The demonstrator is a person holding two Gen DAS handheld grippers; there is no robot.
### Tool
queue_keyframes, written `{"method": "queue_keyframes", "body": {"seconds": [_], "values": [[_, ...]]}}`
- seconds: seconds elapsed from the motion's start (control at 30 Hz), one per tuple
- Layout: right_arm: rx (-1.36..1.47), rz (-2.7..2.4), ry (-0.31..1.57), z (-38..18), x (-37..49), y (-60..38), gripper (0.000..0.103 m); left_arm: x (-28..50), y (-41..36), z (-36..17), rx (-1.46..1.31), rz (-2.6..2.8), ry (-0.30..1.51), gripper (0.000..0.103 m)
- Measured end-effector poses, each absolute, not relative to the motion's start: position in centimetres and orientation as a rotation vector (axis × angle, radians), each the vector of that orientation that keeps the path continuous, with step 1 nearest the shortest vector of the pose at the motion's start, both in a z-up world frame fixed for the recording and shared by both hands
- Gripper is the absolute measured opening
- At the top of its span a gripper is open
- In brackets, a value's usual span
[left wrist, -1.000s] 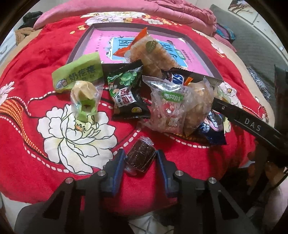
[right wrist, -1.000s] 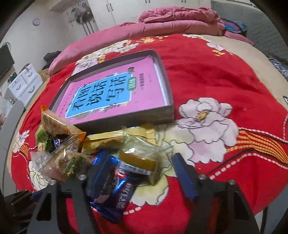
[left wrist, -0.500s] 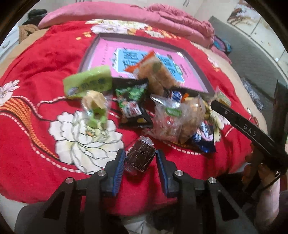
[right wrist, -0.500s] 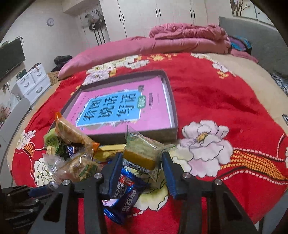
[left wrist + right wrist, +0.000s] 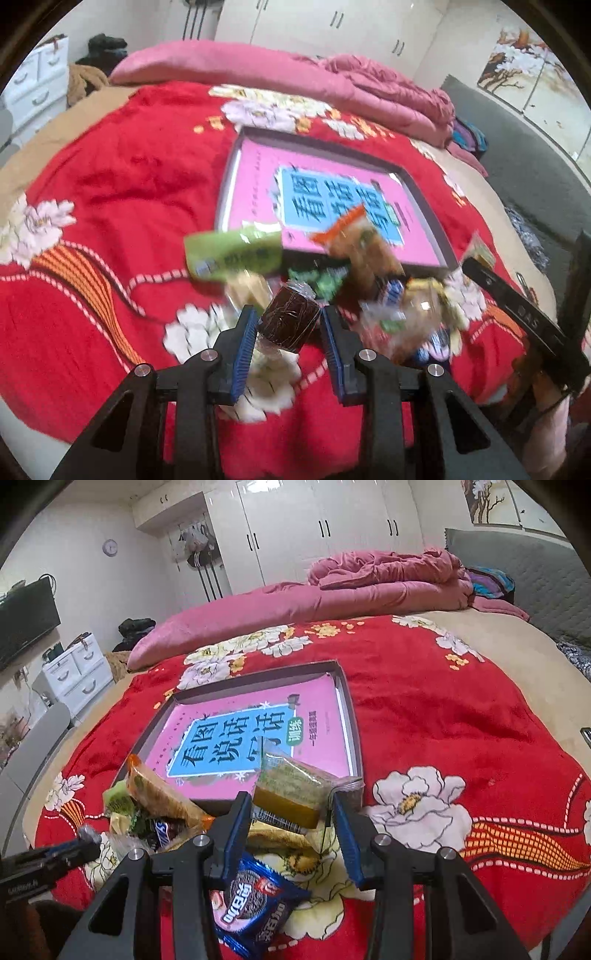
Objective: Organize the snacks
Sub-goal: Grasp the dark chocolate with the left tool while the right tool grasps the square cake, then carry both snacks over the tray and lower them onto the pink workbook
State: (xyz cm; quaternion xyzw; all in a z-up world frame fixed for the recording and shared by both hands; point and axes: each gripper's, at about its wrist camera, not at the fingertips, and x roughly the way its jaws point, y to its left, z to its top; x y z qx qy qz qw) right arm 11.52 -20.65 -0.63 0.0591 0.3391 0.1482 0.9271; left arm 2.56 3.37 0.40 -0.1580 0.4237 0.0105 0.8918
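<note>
Both snacks are off the bed now: the left gripper [image 5: 288,325] is clamped on a dark round cake [image 5: 289,319], the right gripper [image 5: 293,810], jaws just closed, on a green-yellow packet [image 5: 291,794]. Next, carry them to the far tray [image 5: 349,716].

The tray [image 5: 349,716] sits mid-bed on the blanket [image 5: 424,686], a book [image 5: 251,734] lying inside it. The snack pile [image 5: 159,812] crowds the tray's near-left corner, a cookie packet [image 5: 255,897] lies in front, and the rolled quilt [image 5: 295,602] stretches behind.
</note>
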Motion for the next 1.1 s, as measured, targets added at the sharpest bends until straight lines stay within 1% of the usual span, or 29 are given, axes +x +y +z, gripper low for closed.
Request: {"method": "queue_keyframes", "body": {"seconds": [0.3, 0.67, 1.1], "values": [[0.118, 0.313, 0.685, -0.6, 13.3, -20.4, 0.045, 5.8, 6.2, 0.0, -0.365, 0.085, 0.839, 0.036], [0.115, 0.334, 0.684, -1.0, 15.6, -19.8, 0.045, 9.2, 6.7, 0.7, -0.348, 0.101, 0.757, 0.036], [0.083, 0.334, 0.718, -2.1, 17.7, -18.8, 0.045, 12.2, 6.4, -0.9, -0.315, 0.122, 0.772, 0.036]]}}
